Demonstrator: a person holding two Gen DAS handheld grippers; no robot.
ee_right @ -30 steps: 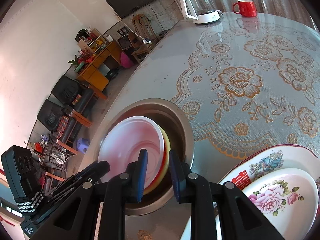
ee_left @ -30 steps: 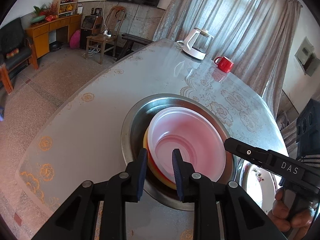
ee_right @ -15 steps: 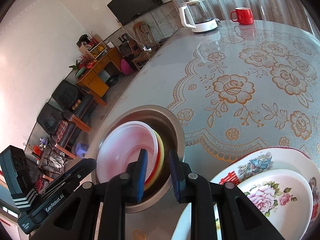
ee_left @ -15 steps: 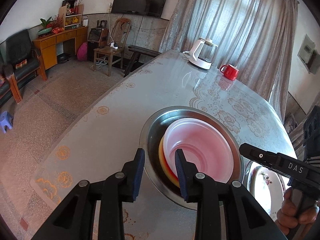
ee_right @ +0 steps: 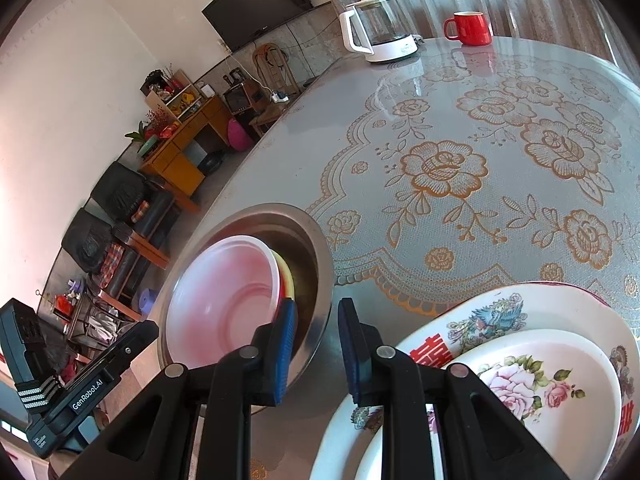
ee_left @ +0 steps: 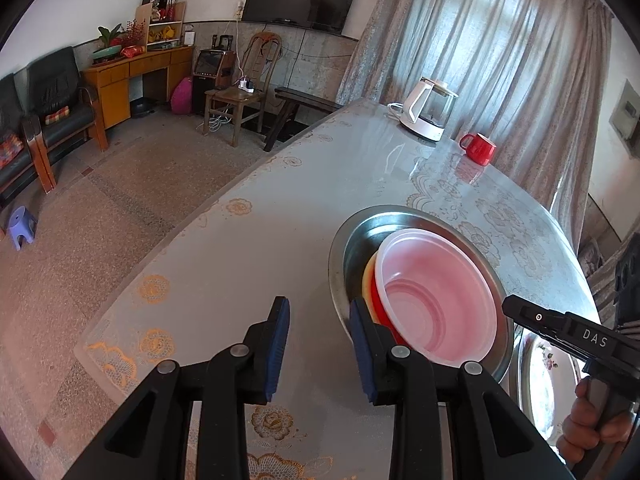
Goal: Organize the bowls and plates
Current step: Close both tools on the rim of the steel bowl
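A translucent pink bowl (ee_left: 436,296) sits nested on top of a red bowl (ee_left: 380,308) and a yellow bowl (ee_left: 367,276), whose rims peek out beneath it, and the whole stack rests inside a wide steel basin (ee_left: 344,248) near the edge of a round table (ee_left: 280,208) covered with a grey cloth printed with gold roses. Just beside the basin, on its right in the right wrist view, a white plate with pink flowers (ee_right: 540,384) lies stacked on a larger patterned plate (ee_right: 500,312). The left gripper (ee_left: 320,348) hovers above the table at the basin's near-left rim, its jaws slightly apart with nothing between them. The right gripper (ee_right: 316,348) hovers over the basin's near rim, between the bowls and the plates, jaws a little apart and empty; the steel rim shows through the gap, untouched as far as can be seen. A hand (ee_left: 592,420) grips its handle. At the table's far side stand a white electric kettle (ee_left: 428,112) and a red mug (ee_left: 480,150). Beyond are curtains (ee_left: 500,60), a wall television (ee_left: 300,0), a wooden chair (ee_left: 244,88) and a wooden desk (ee_left: 136,72).
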